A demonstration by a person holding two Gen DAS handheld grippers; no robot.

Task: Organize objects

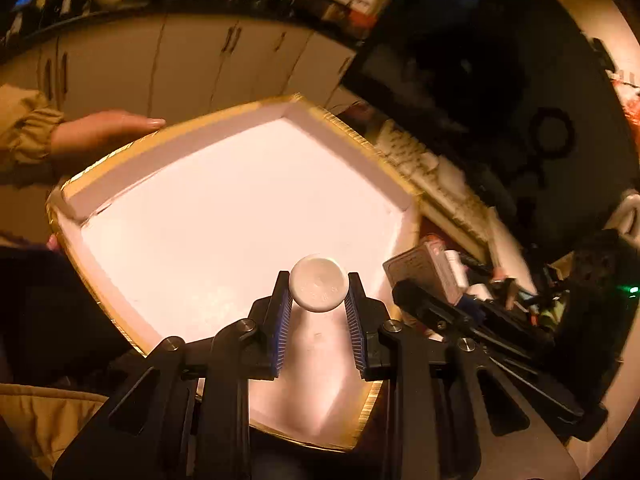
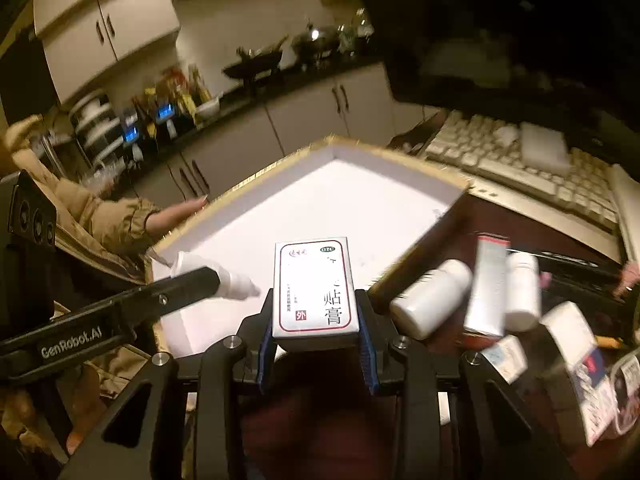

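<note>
The white bottle (image 1: 318,288) sits clamped between the blue pads (image 1: 280,320) of the left gripper (image 1: 318,304), cap end facing the camera, held over the near part of the tray (image 1: 224,128). From the right wrist view the same bottle (image 2: 224,280) pokes out past the left gripper's black finger (image 2: 192,284), above the tray's left near corner.

The right gripper (image 2: 316,320) is clenched on a white box (image 2: 314,292) with a red border and Chinese print, its face turned up. The box hangs over the near edge of the tray (image 2: 400,160).

The tray is a shallow white box with gold edging, its floor bare. A hand (image 1: 108,126) in a tan sleeve rests on its far left rim.

Right of the tray, on the dark tabletop (image 2: 500,228), lies a heap of medicines: two white bottles on their sides (image 2: 430,300) (image 2: 522,292), a tall carton (image 2: 486,286) between them, and more small packs (image 2: 504,358) nearer the camera, all blurred. Behind them is a pale keyboard (image 2: 520,168) under a dark monitor (image 2: 500,32). Cabinets (image 2: 304,112) and a cluttered counter run along the back.
</note>
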